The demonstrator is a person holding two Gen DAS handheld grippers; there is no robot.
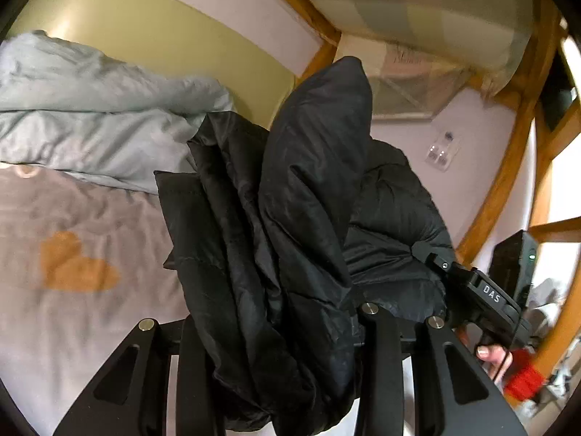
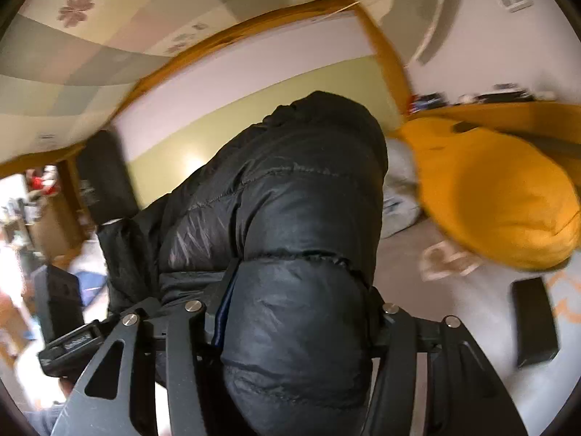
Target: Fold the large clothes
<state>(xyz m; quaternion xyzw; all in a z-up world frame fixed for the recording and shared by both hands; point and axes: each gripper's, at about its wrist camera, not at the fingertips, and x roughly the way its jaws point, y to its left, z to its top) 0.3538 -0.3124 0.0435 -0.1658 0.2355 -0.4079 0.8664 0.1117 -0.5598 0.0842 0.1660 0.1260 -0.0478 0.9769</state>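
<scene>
A black puffer jacket [image 1: 297, 200] hangs bunched in the air above the bed. My left gripper [image 1: 279, 330] is shut on a thick fold of it, fingertips hidden in the fabric. My right gripper [image 2: 290, 312] is shut on another padded part of the same jacket [image 2: 290, 189], which fills the view between its fingers. In the left wrist view the right gripper [image 1: 483, 294] shows at the right, gripping the jacket's far side, with a hand below it. In the right wrist view the left gripper [image 2: 72, 345] shows at the lower left.
A grey bed sheet [image 1: 72, 239] with an orange heart lies below. A pale blue duvet [image 1: 90, 116] is heaped at the back left. An orange pillow [image 2: 497, 196] and a black flat object [image 2: 533, 327] lie on the bed. A wooden bunk frame [image 1: 508, 167] rises at the right.
</scene>
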